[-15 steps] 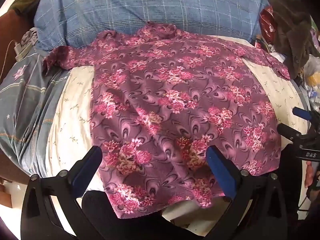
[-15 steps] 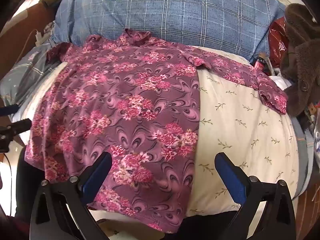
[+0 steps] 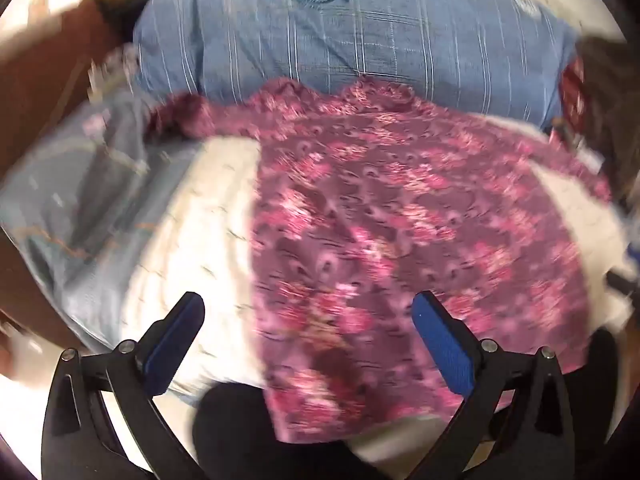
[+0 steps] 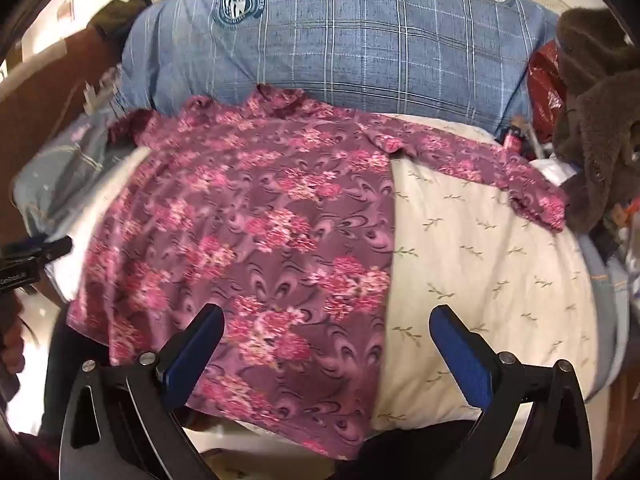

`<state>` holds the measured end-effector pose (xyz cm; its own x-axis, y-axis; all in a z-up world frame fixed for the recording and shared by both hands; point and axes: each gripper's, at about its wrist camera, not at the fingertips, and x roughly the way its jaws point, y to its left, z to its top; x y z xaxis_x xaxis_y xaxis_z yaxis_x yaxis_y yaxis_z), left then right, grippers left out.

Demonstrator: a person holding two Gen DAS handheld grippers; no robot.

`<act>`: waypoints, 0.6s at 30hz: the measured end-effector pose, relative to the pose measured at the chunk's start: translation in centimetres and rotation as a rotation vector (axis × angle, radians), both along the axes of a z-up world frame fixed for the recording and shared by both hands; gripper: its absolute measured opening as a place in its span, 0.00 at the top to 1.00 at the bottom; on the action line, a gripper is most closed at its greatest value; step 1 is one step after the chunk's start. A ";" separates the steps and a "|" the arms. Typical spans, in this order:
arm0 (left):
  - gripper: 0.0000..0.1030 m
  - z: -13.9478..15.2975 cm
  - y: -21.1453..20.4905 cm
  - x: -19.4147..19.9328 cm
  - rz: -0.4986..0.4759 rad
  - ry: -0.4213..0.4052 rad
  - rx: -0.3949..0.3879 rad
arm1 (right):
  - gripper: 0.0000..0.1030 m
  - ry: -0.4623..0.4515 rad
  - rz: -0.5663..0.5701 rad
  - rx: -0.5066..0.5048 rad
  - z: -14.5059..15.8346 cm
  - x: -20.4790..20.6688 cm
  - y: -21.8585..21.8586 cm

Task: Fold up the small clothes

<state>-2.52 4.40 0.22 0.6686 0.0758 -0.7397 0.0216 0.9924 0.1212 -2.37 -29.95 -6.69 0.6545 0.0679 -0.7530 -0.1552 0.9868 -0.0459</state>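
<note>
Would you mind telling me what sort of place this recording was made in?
Most likely a bedroom at home. A floral shirt lies spread on a cream sprigged cushion or bedding, with a large blue plaid pillow behind it and a brown fleece garment heaped alongside.

Purple shirt with pink flower print [image 4: 256, 240], spread flat and unfolded, collar at upper centre of the frame, one sleeve stretched to the right, hem hanging at lower centre, blurred in the left wrist view [image 3: 400, 240]
</note>
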 end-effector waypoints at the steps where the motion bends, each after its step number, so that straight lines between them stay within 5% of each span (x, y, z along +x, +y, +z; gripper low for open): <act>1: 0.00 0.0 -0.3 -0.1 -0.010 -0.009 0.044 | 0.00 -0.001 -0.002 -0.025 -0.1 0.1 0.2; 4: 0.00 -0.1 -1.3 -0.8 -0.046 -0.039 0.125 | 0.00 -0.013 -0.010 -0.066 -0.7 -0.1 0.6; 18: 0.00 -0.9 -2.6 -0.8 -0.063 -0.018 0.152 | 0.00 0.007 -0.071 -0.037 -1.3 0.2 -0.8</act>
